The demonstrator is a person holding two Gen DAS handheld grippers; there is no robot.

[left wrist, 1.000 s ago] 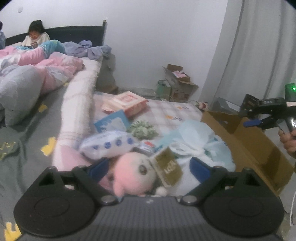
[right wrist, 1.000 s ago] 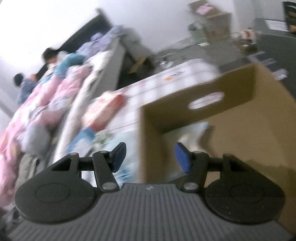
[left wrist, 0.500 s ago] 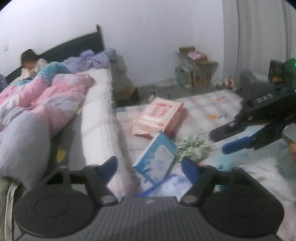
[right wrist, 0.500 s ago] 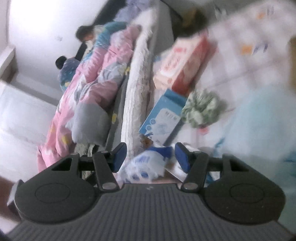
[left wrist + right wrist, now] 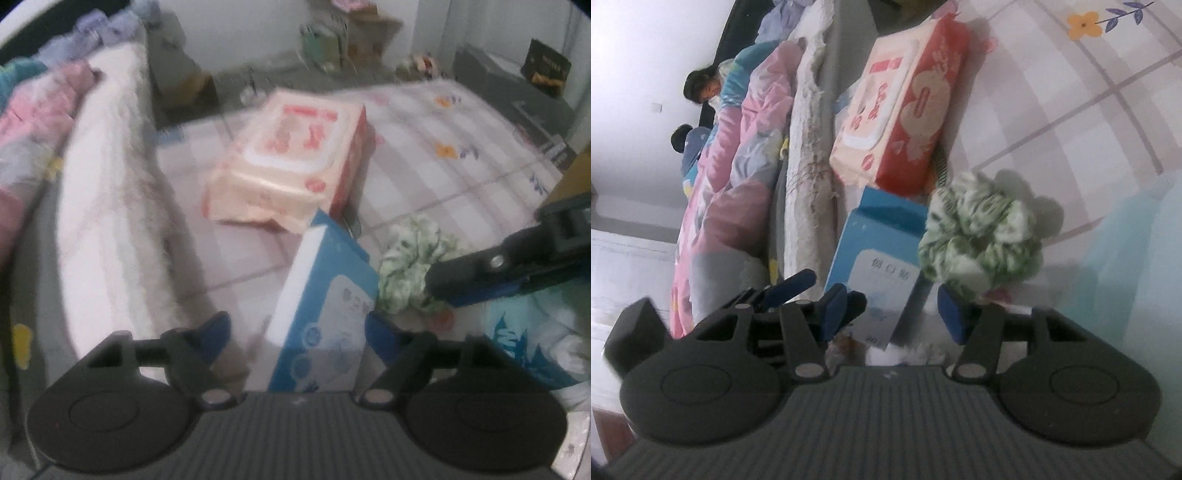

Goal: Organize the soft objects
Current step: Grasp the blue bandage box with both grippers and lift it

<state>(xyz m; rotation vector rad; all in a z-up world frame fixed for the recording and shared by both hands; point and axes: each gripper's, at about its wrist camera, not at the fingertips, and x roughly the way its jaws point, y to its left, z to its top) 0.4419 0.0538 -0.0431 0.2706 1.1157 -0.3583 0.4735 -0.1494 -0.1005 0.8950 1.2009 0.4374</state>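
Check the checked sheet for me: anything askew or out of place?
Yes. The blue box sits tilted, its far end propped on the pink wipes pack, not flat on the checked sheet. Being rigid, it looks odd beside the green scrunchie.

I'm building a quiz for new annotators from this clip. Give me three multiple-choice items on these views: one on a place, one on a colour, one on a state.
1. Where does the wet-wipes pack lie?
A. in a cardboard box
B. on the checked mat beside the bed
C. on the pink quilt

2. What colour is the scrunchie?
A. green and white
B. solid red
C. black

3. How do the jaws of the right gripper stand?
A. shut on the scrunchie
B. shut on the blue box
C. open, holding nothing

Answers:
1 B, the pack rests on the checked mat next to the bed edge.
2 A, its ruffles are green and white.
3 C, the blue pads stand apart with the blue box beyond them, ungripped.
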